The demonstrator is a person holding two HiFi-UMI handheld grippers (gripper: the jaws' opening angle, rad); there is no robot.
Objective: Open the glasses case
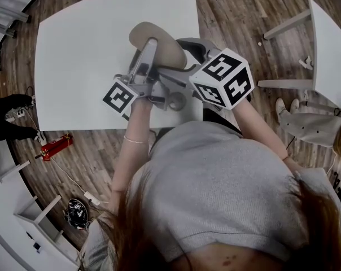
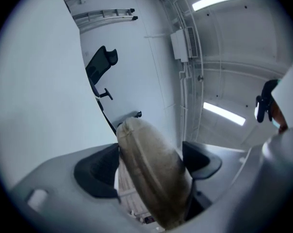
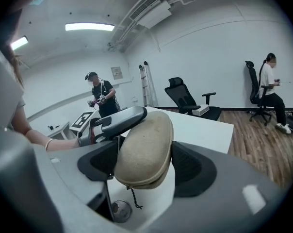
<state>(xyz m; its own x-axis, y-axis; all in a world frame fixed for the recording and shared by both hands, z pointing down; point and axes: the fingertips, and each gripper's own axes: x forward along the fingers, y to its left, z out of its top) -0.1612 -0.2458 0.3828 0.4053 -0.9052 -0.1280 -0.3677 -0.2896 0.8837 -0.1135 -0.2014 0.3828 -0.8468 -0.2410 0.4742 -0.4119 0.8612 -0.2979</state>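
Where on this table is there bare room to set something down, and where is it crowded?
The table is bare from its left edge to the glasses case, and along the far strip beyond the case. Crowded: the near right corner, where the left gripper and right gripper flank the case.

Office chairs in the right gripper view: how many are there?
2. One empty black chair stands behind the white table; a second chair, far right, has a person sitting in it. More may be hidden.
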